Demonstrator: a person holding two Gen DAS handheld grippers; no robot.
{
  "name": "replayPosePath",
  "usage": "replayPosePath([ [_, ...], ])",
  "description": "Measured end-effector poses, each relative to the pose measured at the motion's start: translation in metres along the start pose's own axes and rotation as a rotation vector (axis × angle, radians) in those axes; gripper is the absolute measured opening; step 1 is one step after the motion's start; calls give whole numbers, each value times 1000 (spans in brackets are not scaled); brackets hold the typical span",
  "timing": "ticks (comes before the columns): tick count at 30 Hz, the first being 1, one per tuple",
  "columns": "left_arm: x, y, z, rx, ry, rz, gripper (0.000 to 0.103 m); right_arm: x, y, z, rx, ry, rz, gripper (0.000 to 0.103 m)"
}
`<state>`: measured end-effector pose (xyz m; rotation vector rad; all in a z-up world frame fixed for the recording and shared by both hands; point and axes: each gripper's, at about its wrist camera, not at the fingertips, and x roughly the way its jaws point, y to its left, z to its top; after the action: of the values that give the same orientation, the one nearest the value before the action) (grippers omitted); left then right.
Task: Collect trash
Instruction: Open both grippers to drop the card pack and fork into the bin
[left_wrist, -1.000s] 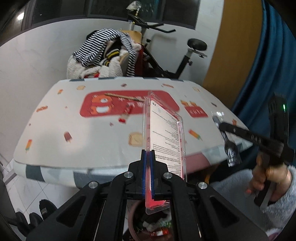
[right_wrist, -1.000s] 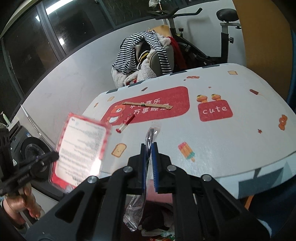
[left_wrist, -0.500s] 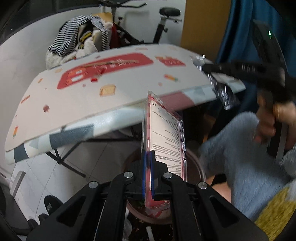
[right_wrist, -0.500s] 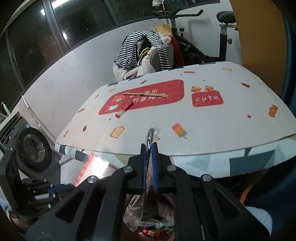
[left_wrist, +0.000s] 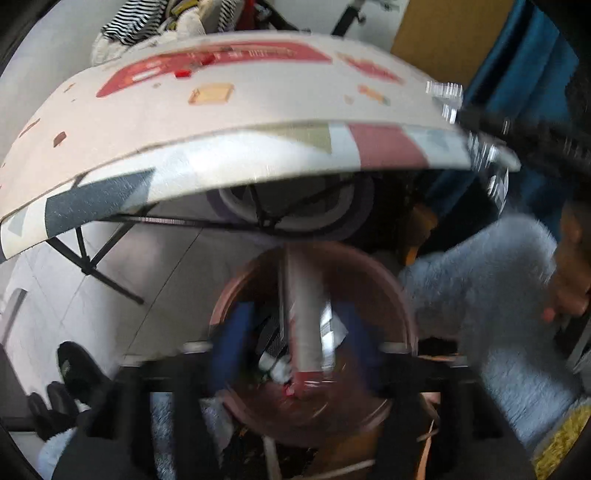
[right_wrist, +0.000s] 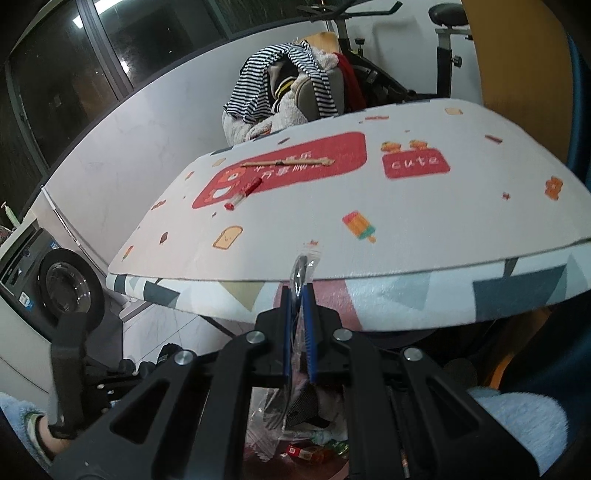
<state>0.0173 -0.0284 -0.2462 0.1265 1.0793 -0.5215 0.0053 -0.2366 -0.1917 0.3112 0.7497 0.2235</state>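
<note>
Two pieces of trash over one bin (left_wrist: 402, 295). Left gripper (left_wrist: 293, 334): jaws apart, just opened, with the blurred pink pack (left_wrist: 304, 314) loose between the pads, long axis running twelve to six, directly above the bin's mouth, probably dropping in. Right gripper (right_wrist: 297, 293): clamped on a clear bag (right_wrist: 306, 258), hanging twelve to six, with bin contents toward six o'clock below. Nearer the bin: the left. Left on the table (right_wrist: 406, 229), toward eleven o'clock: a red tube (right_wrist: 243, 192) and a wooden stick (right_wrist: 288, 162).
</note>
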Motion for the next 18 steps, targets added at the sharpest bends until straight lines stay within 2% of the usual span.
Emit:
replayPosePath([
  [1,-4,3,1,-12,-22,-6,64,2,0,-1,-2,2,4,10],
  [5,-27,16,6,-62,-116,5,82,15,0,-19,-23,39,54,10],
  [8,-47,28,9,-112,-193,22,90,23,6,-27,-40,72,66,10],
  [14,-77,37,8,-103,-328,123,97,46,22,-47,-117,168,48,11],
  [18,-79,49,-6,-137,-374,177,97,62,26,-61,-140,236,25,11],
])
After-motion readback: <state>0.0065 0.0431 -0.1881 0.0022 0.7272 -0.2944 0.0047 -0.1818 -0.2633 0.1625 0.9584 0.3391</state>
